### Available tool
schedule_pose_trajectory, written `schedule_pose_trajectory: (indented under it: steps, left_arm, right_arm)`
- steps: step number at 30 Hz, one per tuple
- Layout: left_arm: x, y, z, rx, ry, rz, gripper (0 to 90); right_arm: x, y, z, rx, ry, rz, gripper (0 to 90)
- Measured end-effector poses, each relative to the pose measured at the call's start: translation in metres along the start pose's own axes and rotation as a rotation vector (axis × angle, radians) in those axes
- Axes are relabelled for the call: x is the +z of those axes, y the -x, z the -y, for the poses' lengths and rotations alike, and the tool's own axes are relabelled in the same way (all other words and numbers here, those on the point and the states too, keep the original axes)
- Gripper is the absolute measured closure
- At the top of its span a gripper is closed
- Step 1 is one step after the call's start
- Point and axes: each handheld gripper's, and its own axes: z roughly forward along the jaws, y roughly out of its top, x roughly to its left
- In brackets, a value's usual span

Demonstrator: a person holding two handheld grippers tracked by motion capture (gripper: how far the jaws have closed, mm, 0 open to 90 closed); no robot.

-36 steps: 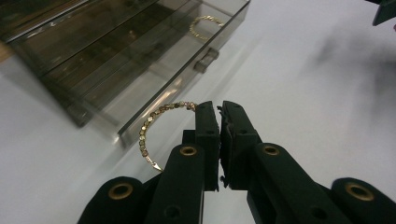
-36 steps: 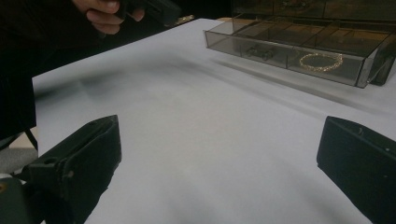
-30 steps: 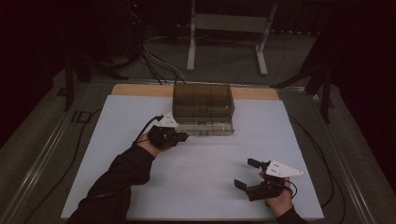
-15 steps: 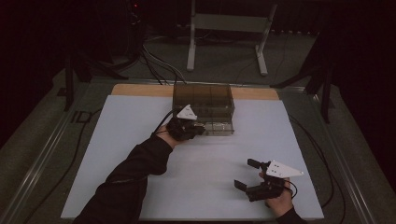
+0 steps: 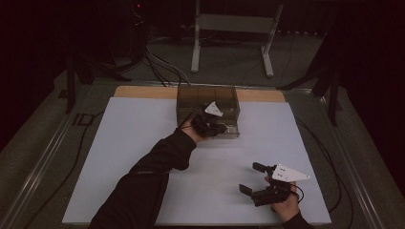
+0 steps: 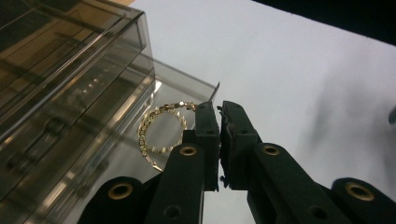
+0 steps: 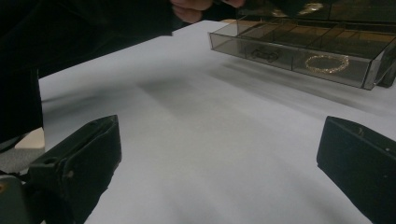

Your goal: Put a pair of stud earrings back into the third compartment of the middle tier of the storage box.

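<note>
A smoky see-through drawer box [image 5: 207, 98] stands at the back middle of the white table top [image 5: 143, 157]. Its bottom drawer [image 7: 289, 51] is pulled out, and a gold bracelet [image 7: 327, 63] lies flat in its right end. My left gripper [image 5: 220, 128] hovers over that drawer, jaws shut with nothing between them. In the left gripper view the bracelet [image 6: 161, 128] sits just left of and beyond the left gripper's [image 6: 219, 107] tips, inside the drawer [image 6: 107, 154]. My right gripper [image 5: 251, 178] rests near the front right, open and holding nothing, and in its own view the right gripper [image 7: 219, 135] faces the drawer.
A small dark shape [image 7: 264, 53] shows in the drawer's middle part. A wooden strip [image 5: 143, 91] runs along the table's back edge. Behind it, a metal stand [image 5: 234, 24] and cables [image 5: 162, 62] are on the floor. The left sleeve [image 5: 157, 162] crosses the table's middle.
My left hand has moved right and a little farther back, from the box's left front corner to over the pulled-out drawer. The right gripper has stayed put.
</note>
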Motion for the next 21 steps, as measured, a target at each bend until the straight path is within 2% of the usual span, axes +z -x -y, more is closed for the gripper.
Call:
schedule_pose_trajectory:
  steps: [2, 6, 9, 10, 13, 21]
  left_arm:
    - [0.006, -0.003, -0.003, -0.029, 0.008, 0.014, 87.6]
    - [0.018, -0.008, -0.006, -0.054, 0.005, 0.014, 87.6]
    - [0.021, -0.009, -0.007, -0.061, 0.003, 0.015, 87.5]
    - [0.029, -0.012, -0.008, -0.078, 0.003, 0.018, 87.4]
    - [0.037, -0.015, -0.009, -0.105, 0.008, 0.020, 87.3]
    - [0.047, -0.017, -0.009, -0.121, 0.016, -0.008, 86.5]
  right_arm:
    - [0.000, 0.000, 0.000, 0.002, 0.000, 0.000, 0.0]
    - [-0.001, 0.000, 0.000, 0.005, 0.003, -0.002, 0.0]
    - [-0.001, 0.000, 0.000, 0.005, 0.005, -0.004, 0.0]
    - [-0.001, 0.001, 0.000, 0.009, 0.006, -0.006, 0.0]
    - [-0.001, 0.002, 0.000, 0.013, 0.007, -0.008, 0.0]
    - [-0.001, 0.003, 0.001, 0.016, 0.006, -0.012, 0.0]
